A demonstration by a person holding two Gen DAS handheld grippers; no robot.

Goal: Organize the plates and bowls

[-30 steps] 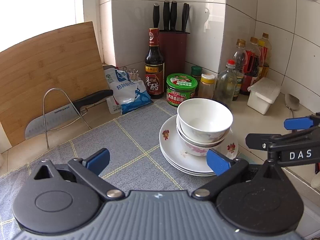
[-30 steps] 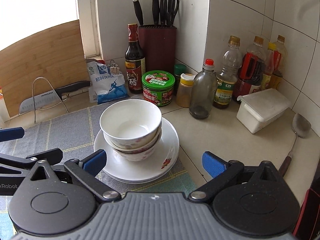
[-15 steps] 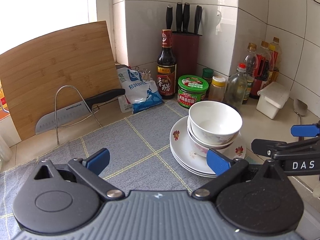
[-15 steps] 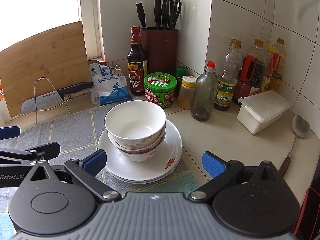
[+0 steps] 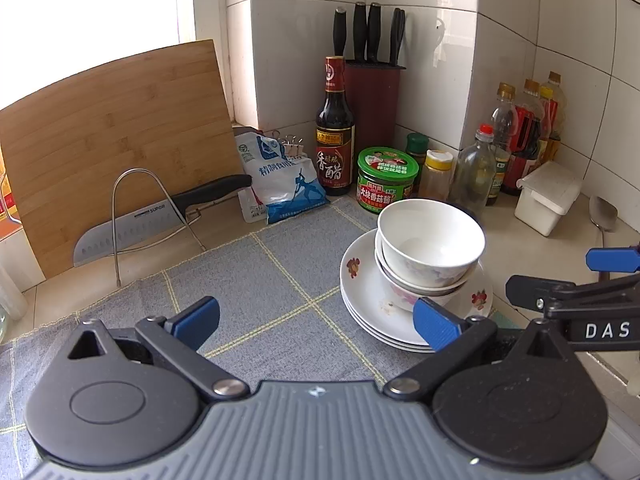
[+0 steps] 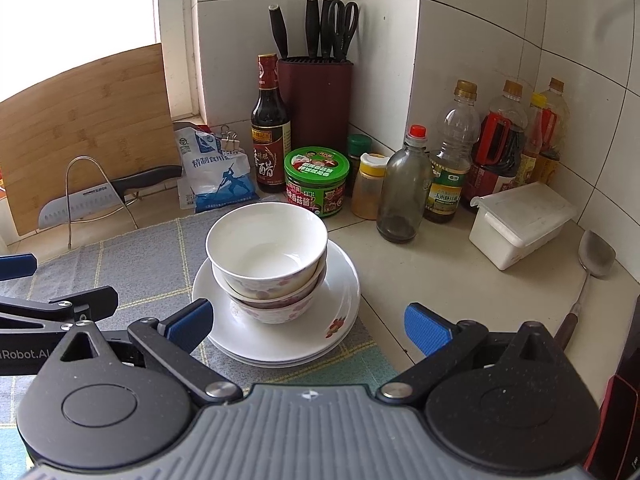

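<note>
Three nested white flowered bowls (image 5: 430, 248) sit on a stack of white plates (image 5: 362, 312) on a grey checked mat (image 5: 272, 280). In the right wrist view the bowls (image 6: 266, 254) and plates (image 6: 340, 288) lie just ahead of my fingers. My left gripper (image 5: 316, 322) is open and empty, near the stack's left front. My right gripper (image 6: 308, 326) is open and empty in front of the stack. Each gripper shows at the edge of the other's view.
A knife block (image 6: 316, 100), vinegar bottle (image 6: 270, 128), green tin (image 6: 316, 182), several bottles (image 6: 448, 152) and a white box (image 6: 520, 224) line the tiled corner. A cutting board (image 5: 112, 136), a knife on a wire rack (image 5: 132, 228), a salt bag (image 5: 284, 180) and a spoon (image 6: 592, 268) lie around.
Both grippers have drawn back a little from the stack, so bowls and plates look smaller and farther. Both stay open. The stack has not moved.
</note>
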